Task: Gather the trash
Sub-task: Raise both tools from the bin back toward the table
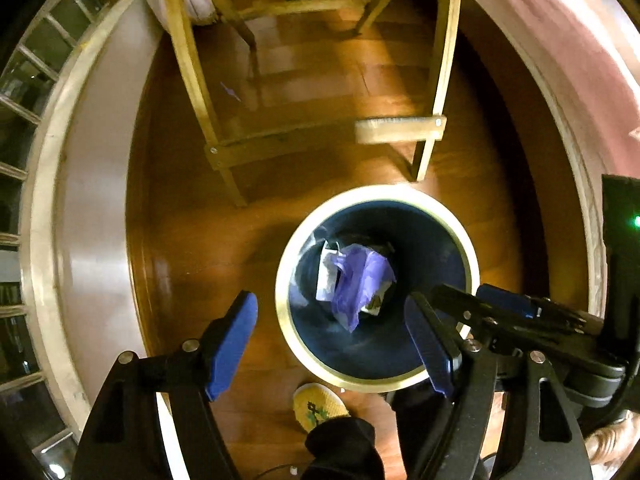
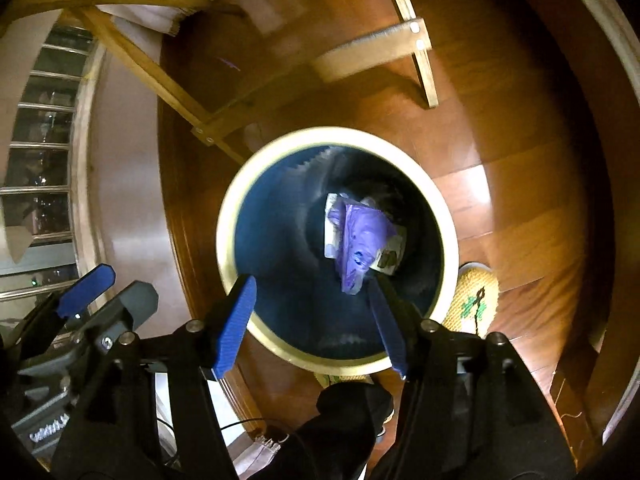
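A round bin [image 1: 286, 280] with a pale rim and dark blue inside stands on the wooden floor; it also shows in the right wrist view [image 2: 230, 216]. At its bottom lie a crumpled purple bag [image 1: 360, 280] and white paper [image 1: 326, 276]; both show in the right wrist view too, the bag [image 2: 362, 240] over the paper [image 2: 330, 224]. My left gripper [image 1: 332, 340] is open and empty above the bin's near left rim. My right gripper [image 2: 312, 320] is open and empty above the bin's near rim. Each gripper appears in the other's view, the right [image 1: 500, 308] and the left [image 2: 92, 292].
A wooden chair frame [image 1: 312, 140] stands just behind the bin. The person's yellow slipper [image 1: 318, 406] is on the floor by the bin's near side. A pale wall and a shelf with glassware [image 2: 44, 160] are to the left.
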Motion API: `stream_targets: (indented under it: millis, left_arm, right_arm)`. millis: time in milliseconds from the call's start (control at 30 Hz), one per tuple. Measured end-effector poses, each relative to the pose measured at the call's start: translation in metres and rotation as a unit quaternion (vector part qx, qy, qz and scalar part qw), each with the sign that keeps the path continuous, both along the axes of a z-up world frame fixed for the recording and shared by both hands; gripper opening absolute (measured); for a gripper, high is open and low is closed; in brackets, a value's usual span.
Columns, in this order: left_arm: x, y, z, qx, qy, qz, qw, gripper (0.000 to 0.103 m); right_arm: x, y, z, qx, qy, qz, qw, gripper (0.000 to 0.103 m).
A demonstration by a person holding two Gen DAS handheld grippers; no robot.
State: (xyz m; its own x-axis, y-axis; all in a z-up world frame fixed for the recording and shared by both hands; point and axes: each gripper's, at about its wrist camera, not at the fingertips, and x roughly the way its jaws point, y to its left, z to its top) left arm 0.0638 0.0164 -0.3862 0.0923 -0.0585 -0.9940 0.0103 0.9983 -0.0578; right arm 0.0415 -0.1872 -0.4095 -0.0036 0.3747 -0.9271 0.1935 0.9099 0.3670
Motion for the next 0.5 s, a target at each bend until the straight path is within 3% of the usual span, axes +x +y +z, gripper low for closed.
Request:
stream_targets:
  millis: [200, 500]
  left_arm:
    - [0.001, 0.012, 0.070, -0.005, -0.030, 0.018, 0.9994, 0.077]
    - [-0.006, 0.030, 0.228, -0.012, -0.103, 0.016, 0.9945, 0.077]
  right_arm:
    - [0.008, 0.001, 0.076, -0.004, -0.046, 0.007, 0.999, 0.057]
    - [-0.003, 0.005, 0.217, 0.005, -0.106, 0.003, 0.994, 0.057]
